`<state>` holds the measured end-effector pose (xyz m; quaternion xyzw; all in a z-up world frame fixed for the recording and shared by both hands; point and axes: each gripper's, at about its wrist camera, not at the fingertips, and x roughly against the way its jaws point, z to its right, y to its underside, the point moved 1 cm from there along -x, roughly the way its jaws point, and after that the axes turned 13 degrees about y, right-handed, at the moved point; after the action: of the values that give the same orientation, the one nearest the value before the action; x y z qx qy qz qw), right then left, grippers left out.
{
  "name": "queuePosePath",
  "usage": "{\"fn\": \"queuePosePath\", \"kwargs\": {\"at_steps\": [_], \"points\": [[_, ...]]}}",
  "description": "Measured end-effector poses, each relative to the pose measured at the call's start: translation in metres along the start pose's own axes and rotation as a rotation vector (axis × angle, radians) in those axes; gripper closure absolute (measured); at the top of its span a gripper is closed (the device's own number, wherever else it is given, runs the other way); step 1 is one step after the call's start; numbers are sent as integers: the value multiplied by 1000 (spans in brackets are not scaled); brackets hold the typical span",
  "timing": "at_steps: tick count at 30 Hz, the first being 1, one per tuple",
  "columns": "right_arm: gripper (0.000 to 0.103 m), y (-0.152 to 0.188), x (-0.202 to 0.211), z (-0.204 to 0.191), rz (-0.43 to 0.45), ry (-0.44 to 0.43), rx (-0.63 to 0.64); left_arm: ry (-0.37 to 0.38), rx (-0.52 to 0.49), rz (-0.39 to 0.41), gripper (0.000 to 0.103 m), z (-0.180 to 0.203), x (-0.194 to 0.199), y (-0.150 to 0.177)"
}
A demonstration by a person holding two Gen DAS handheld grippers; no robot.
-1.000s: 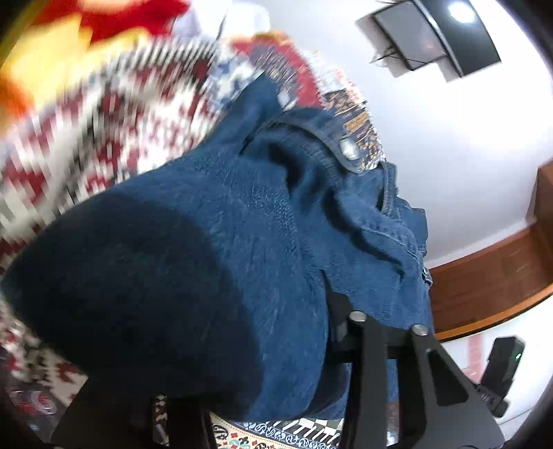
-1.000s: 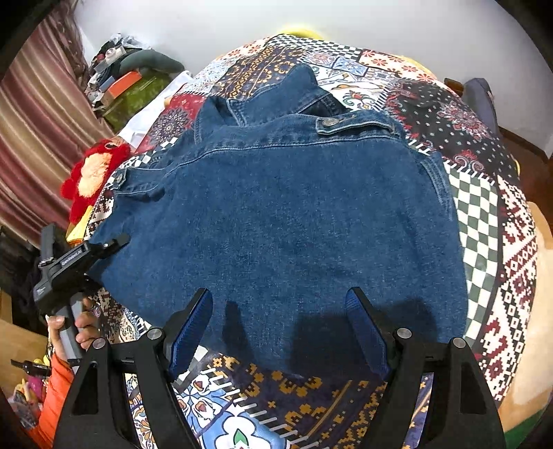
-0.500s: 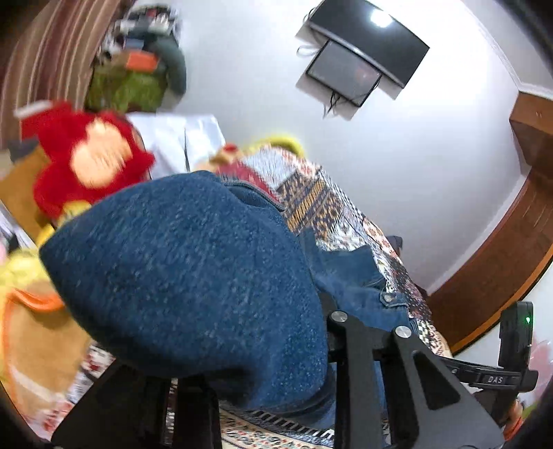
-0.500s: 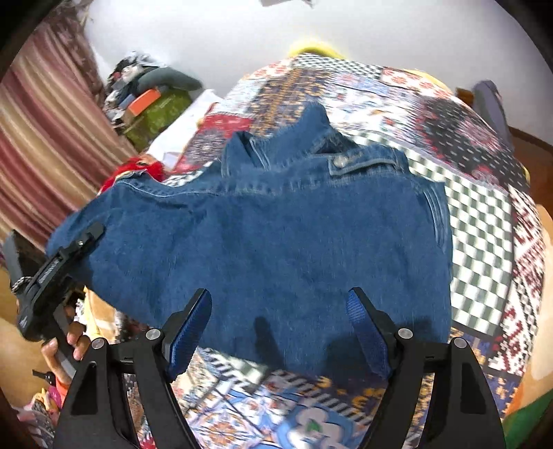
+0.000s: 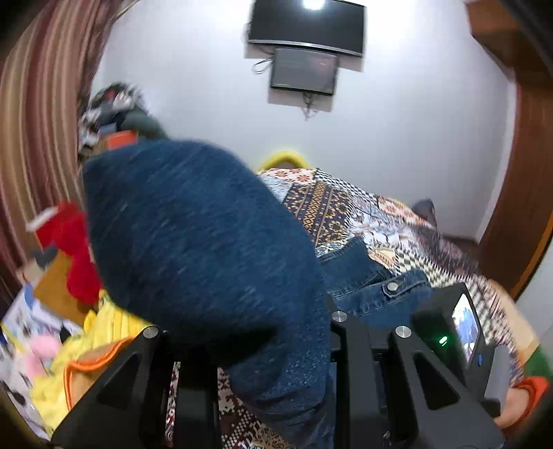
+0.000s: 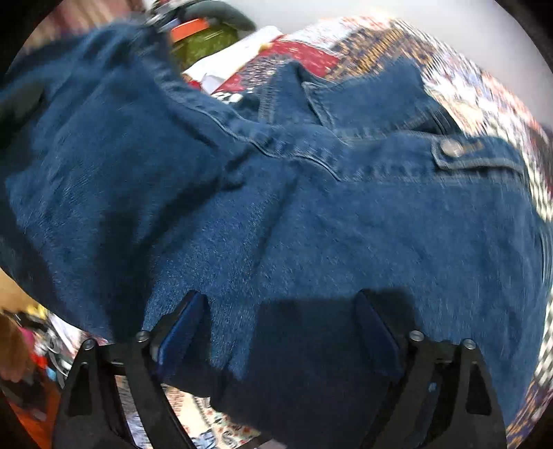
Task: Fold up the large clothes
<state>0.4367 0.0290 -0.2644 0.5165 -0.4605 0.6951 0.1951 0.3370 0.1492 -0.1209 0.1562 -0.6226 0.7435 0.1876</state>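
Observation:
A dark blue denim jacket (image 6: pixel 311 224) lies spread on the patchwork bedspread (image 6: pixel 484 86), collar at the far side and a buttoned tab at the right. My left gripper (image 5: pixel 273 345) is shut on a fold of the jacket (image 5: pixel 193 241) and holds it up off the bed; the bulging cloth hides its fingertips. My right gripper (image 6: pixel 278 331) hovers low over the jacket's near hem. Its jaws are opening wide, and the blue pads (image 6: pixel 179 331) stand apart with denim lying between them, not pressed.
A red plush toy (image 5: pixel 76 248), yellow cloth (image 5: pixel 103 328) and clutter sit left of the bed. A TV (image 5: pixel 304 27) hangs on the far wall, with a wooden door frame (image 5: pixel 528 207) at right. A hand in an orange sleeve (image 5: pixel 518 404) shows at lower right.
My left gripper has risen and rolled with the denim fold, so the wall and TV now show. My right gripper has swept in close over the hem and spread its jaws wider.

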Motion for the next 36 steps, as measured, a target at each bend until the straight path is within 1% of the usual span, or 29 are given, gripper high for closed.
{"fn": "queuePosePath", "kwargs": {"at_steps": [2, 4, 5, 7, 10, 12, 15, 16, 18, 21, 24, 27, 29, 32, 34, 35, 36], "points": [[14, 0, 1, 0, -6, -10, 26, 2, -42, -7, 77, 17, -11, -2], [14, 2, 6, 10, -34, -51, 29, 25, -62, -13, 78, 31, -19, -8], [14, 4, 11, 20, -52, -74, 8, 35, -70, -15, 78, 37, -22, -11], [14, 11, 24, 43, -47, -85, -44, 60, -87, -11, 78, 51, -27, -19], [14, 26, 56, 88, 15, -55, -142, 116, -108, -10, 78, 73, -35, -28], [14, 41, 78, 124, 54, -18, -210, 150, -132, -15, 78, 90, -40, -31], [14, 71, 110, 180, 94, 65, -336, 179, -207, -46, 78, 127, -56, -29], [14, 78, 115, 192, 98, 82, -364, 187, -237, -66, 78, 140, -62, -26], [14, 103, 133, 223, 102, 122, -440, 200, -292, -99, 78, 161, -72, -16], [14, 132, 152, 250, 110, 167, -514, 223, -410, -177, 78, 194, -83, 13], [14, 154, 165, 261, 111, 188, -553, 237, -542, -256, 78, 218, -85, 49], [14, 170, 169, 266, 110, 181, -585, 253, -601, -346, 78, 228, -87, 78], [14, 179, 171, 267, 116, 170, -591, 255, -609, -386, 77, 229, -87, 90], [14, 180, 171, 264, 124, 158, -585, 261, -575, -424, 70, 225, -88, 99], [14, 181, 177, 258, 131, 141, -578, 266, -556, -436, 67, 223, -86, 100], [14, 182, 179, 256, 134, 134, -575, 271, -543, -442, 63, 221, -83, 100], [14, 181, 181, 253, 137, 127, -572, 284, -531, -450, 55, 221, -81, 99]]}}
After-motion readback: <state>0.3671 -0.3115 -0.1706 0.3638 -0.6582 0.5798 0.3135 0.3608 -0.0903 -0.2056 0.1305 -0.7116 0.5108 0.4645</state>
